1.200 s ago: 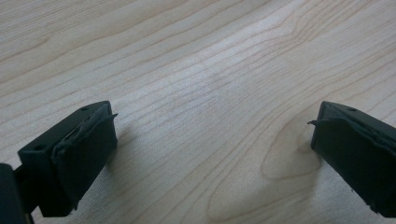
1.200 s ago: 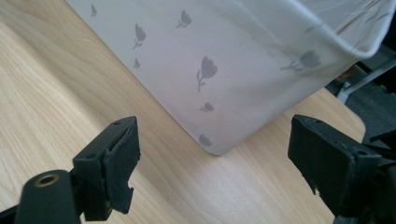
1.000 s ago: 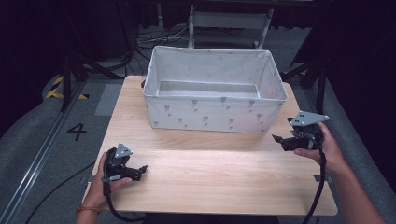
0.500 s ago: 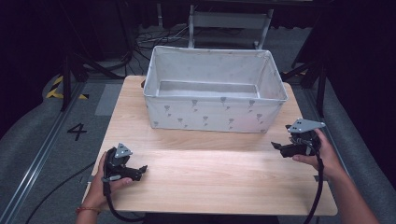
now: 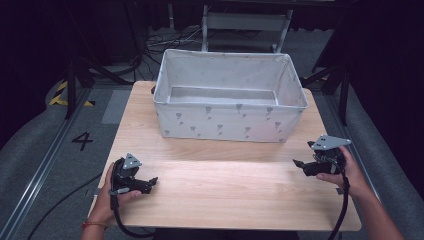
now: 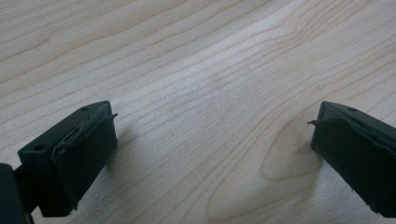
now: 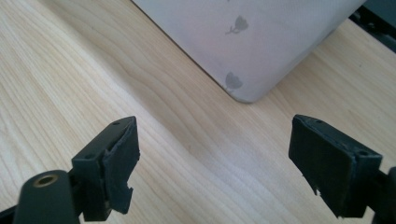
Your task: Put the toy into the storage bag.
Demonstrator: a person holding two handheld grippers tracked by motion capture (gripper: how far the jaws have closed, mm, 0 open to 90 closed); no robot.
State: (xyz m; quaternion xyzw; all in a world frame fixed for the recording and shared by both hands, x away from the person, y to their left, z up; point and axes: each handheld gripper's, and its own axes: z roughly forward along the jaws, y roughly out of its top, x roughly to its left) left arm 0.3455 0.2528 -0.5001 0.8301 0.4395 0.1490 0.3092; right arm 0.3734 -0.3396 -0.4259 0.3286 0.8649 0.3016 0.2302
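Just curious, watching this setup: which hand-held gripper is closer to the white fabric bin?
Right. The right hand-held gripper sits just below the fabric bin's front right corner, jaws open. The left hand-held gripper rests farther back near the table's front left edge, also open.

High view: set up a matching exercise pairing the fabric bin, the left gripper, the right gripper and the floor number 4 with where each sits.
Things:
1. fabric bin
2. left gripper
3. right gripper
4. floor number 4

Places:
A. near the table's right edge, in front of the bin's corner
B. on the grey floor left of the table
C. at the table's far side
D. at the table's near left corner

Pairs: 1-C, 2-D, 3-A, 4-B
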